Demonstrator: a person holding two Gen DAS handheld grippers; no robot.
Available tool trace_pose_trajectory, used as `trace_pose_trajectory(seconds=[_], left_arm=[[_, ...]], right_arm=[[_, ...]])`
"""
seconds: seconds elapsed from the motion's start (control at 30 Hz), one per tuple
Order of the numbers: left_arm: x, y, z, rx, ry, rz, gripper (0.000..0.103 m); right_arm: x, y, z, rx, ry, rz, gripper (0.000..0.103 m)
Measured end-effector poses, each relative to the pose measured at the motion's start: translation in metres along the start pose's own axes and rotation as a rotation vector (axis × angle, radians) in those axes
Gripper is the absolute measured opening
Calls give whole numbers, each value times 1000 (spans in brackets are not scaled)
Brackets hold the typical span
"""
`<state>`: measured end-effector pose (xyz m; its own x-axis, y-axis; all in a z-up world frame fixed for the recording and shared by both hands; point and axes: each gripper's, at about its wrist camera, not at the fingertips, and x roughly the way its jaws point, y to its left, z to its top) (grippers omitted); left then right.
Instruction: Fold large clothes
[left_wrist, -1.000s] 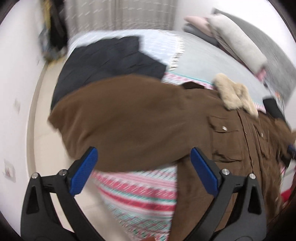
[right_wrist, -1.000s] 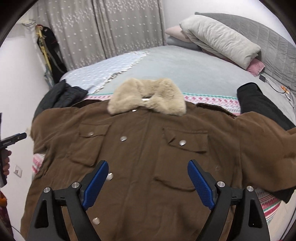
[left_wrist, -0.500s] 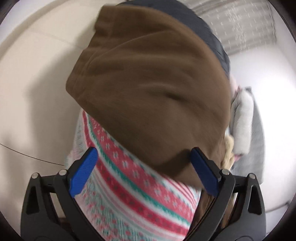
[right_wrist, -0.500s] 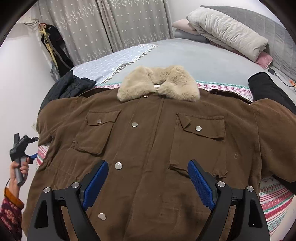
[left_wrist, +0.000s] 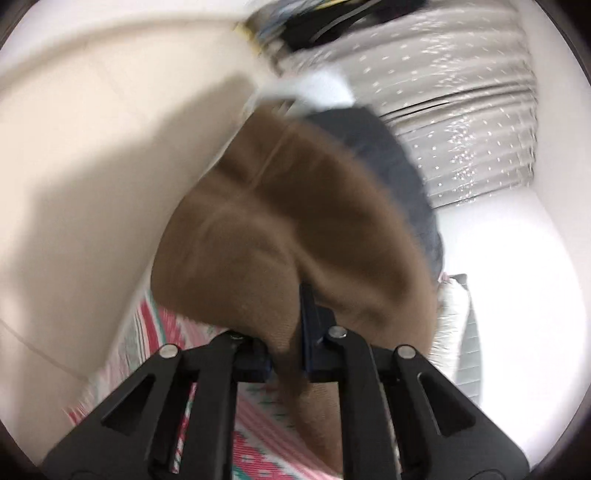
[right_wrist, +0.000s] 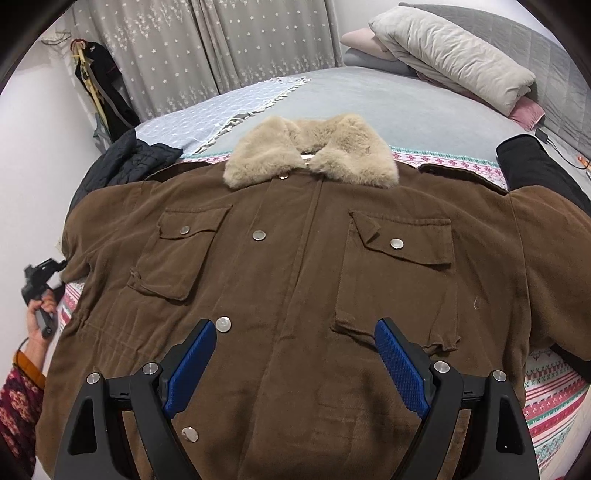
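A large brown jacket (right_wrist: 295, 266) with a beige fur collar (right_wrist: 314, 155) lies front up on the bed, buttoned, sleeves spread to both sides. My right gripper (right_wrist: 295, 365) is open and hovers over the jacket's lower front. My left gripper (left_wrist: 291, 339) is shut on the brown sleeve (left_wrist: 295, 221) at the jacket's left side; the view is blurred. The left gripper also shows in the right wrist view (right_wrist: 40, 280), held by a hand at the bed's left edge.
A striped red, white and green blanket (right_wrist: 550, 398) lies under the jacket. A dark quilted garment (right_wrist: 125, 162) lies at the back left, a black garment (right_wrist: 532, 166) at the right. Pillows (right_wrist: 454, 62) lie at the headboard. Curtains (right_wrist: 221, 44) hang behind.
My left gripper has closed on the brown sleeve; it was open half a second ago. My right gripper has moved a little closer over the jacket front and stays open.
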<state>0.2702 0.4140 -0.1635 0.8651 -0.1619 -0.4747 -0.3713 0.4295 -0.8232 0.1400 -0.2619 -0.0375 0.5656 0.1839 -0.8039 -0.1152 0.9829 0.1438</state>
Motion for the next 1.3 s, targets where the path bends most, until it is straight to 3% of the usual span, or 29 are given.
trace_pose_trajectory(seconds=[0.1,0.23,0.33,0.47,0.67,0.83,0.87,0.97,1.03,1.17,1.23,1.3], left_arm=[[-29,-54,0,179,-96,0,10],[-68,-137,-15,410,-186,-81,9],[-86,-190,-33,544,-197,-163,9],[-100,-249,-66,683,-156,-289,8],[-92,-304,-140,808,19,-434,8],[-50,-327,-213,926,214,-449,8],[-42,-327,-227,950,264,-448,9],[-13,-326,-287,1113,557,-397,13],[-3,-318,-304,1205,639,-349,20],[-18,-304,-296,1210,652,-361,57],[-21,-302,-283,1219,603,-331,60],[-10,-300,-252,1228,559,-246,60]], right_arm=[[1,-3,0,11,3,3,89],[0,-3,0,14,2,8,89],[-3,-2,0,7,-4,15,89],[-6,-2,1,6,-10,22,89],[-8,-3,1,12,-13,30,89],[-8,-5,1,14,-13,35,89],[-8,-5,2,15,-11,38,89],[-4,-9,2,26,-2,50,89],[-1,-12,1,39,4,53,89],[1,-24,2,87,9,70,89],[1,-29,2,113,9,84,89],[4,-36,2,162,17,120,89]])
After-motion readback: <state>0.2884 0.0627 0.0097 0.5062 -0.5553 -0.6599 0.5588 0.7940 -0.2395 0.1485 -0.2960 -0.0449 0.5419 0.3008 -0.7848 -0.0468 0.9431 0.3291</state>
